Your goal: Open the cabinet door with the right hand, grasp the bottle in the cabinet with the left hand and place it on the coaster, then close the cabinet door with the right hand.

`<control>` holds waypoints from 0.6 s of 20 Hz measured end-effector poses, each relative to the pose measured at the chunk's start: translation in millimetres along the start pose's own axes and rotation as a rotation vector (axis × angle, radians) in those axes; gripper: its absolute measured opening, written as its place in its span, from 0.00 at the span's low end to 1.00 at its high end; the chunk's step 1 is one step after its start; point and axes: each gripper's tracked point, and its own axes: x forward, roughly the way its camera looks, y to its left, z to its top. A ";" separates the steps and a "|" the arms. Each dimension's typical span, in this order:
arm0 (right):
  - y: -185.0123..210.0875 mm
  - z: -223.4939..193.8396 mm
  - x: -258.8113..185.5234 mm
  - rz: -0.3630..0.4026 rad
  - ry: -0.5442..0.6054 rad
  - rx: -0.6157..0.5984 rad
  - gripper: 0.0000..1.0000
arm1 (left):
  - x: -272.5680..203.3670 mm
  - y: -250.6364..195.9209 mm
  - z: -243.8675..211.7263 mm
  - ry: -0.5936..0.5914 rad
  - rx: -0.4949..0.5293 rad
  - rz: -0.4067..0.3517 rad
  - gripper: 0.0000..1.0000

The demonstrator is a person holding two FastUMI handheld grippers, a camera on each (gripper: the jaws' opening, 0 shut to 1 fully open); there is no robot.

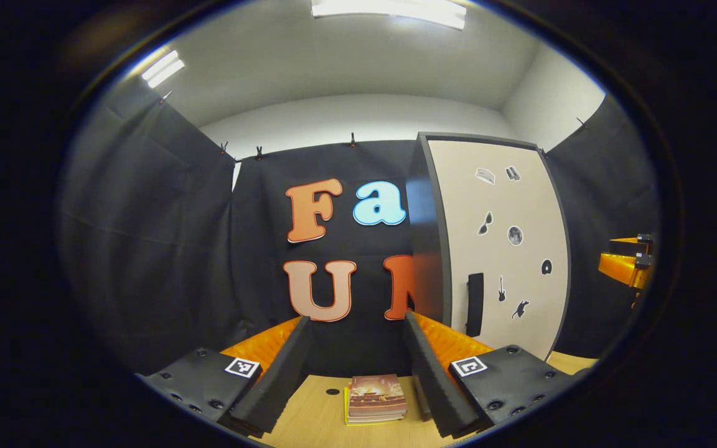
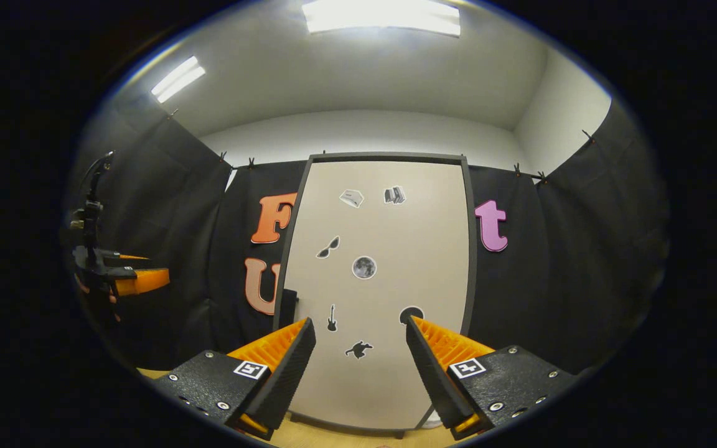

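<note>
Your left gripper (image 1: pixel 355 364) was held with its fingers spread apart and nothing between them, above the pale wooden desk (image 1: pixel 315 417). Just past its fingertips, a small stack of books with a reddish-brown cover (image 1: pixel 376 398) lay flat on the desk, and a small dark round hole in the desktop (image 1: pixel 332 392) sat just to the left of the stack. To the right of that gripper stood the tall cabinet with a beige door and dark grey frame (image 1: pixel 501 249); its door was shut. A black vertical handle (image 1: pixel 474 305) sat low on the door near its left edge in the left gripper view, and small black-and-white stickers (image 1: pixel 515 235) were scattered over the panel (shapes too small to name with confidence, apart from a guitar and a pair of glasses).

Your right gripper (image 2: pixel 360 358) faced the cabinet door squarely, fingers wide apart and empty, not touching the panel. In the right gripper view the handle (image 2: pixel 289 303) showed at the door's left edge, up and left of the left fingertip and clear of it. Far left in that view, your left gripper appeared side-on, well apart from the cabinet.

With the door closed, I could not tell where the bottle stood. I could not make out the coaster either.
</note>
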 end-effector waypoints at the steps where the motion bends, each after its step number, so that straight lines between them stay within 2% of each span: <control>1: 5.3 -3.8 4.3 0.007 0.007 0.000 0.90 | -1.6 0.8 -0.7 0.001 0.002 0.002 0.96; 3: 17.0 -17.3 13.8 0.021 0.042 -0.004 0.90 | -6.3 5.9 0.4 0.000 0.007 0.005 0.96; 4: 24.4 -22.8 19.5 0.034 0.059 0.001 0.90 | -9.4 8.8 1.4 -0.003 0.012 0.010 1.00; 5: 33.1 -27.8 25.0 0.052 0.076 0.012 0.90 | -12.7 13.3 2.4 -0.009 0.016 0.018 0.96; 11: 91.4 -51.8 67.1 0.161 0.166 0.068 0.90 | -30.9 39.9 2.7 -0.018 0.019 0.059 0.96; 12: 99.2 -57.0 77.0 0.170 0.184 0.073 0.90 | -33.4 45.0 0.7 -0.015 0.019 0.064 0.92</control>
